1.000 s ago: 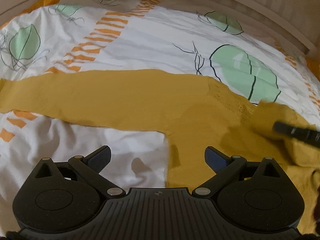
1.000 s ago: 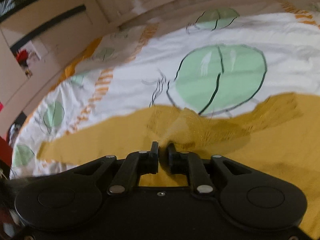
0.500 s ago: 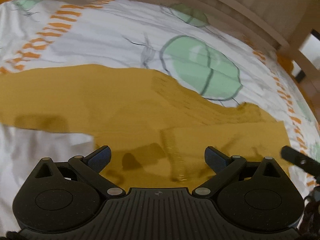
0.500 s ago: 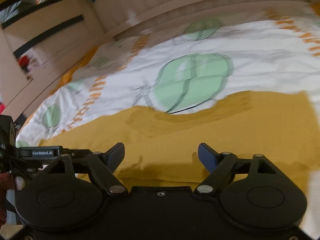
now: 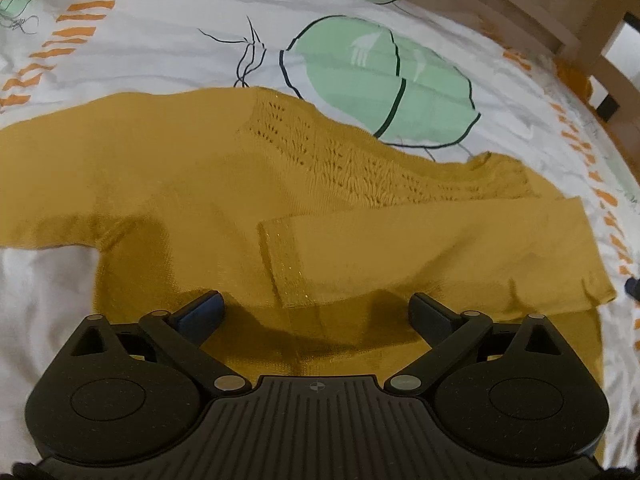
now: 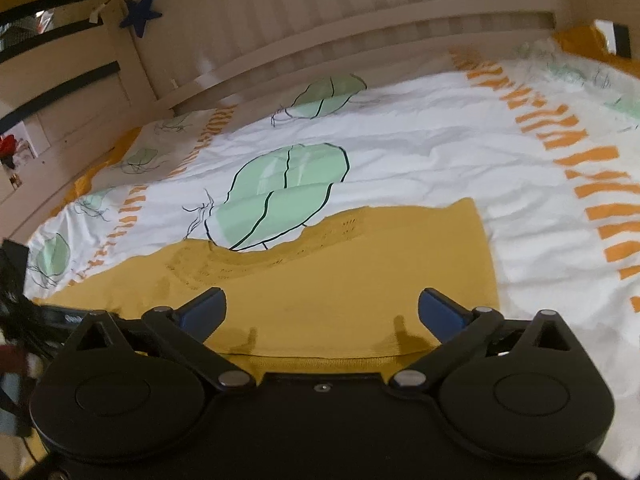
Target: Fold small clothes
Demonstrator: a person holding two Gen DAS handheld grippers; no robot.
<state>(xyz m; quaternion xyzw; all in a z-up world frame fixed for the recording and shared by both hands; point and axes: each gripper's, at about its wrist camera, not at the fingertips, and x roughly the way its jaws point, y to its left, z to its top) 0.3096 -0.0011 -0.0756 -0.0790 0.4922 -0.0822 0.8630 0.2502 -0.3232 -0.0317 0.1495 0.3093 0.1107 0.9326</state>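
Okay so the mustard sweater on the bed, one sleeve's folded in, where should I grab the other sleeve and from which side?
Judging by its pose, take the unfolded sleeve near its cuff end, at the left of the left wrist view. It lies flat and straight out from the mustard sweater on the bedspread, so come from above with the left gripper, jaws across its width, pinching both layers.

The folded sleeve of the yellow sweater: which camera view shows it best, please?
The left wrist view. There the folded sleeve lies across the yellow sweater in full, from its cuff to the fold at the side. The right wrist view shows only a flat yellow part of it, partly behind the right hand-held gripper, whose jaws are opening with nothing gripped.
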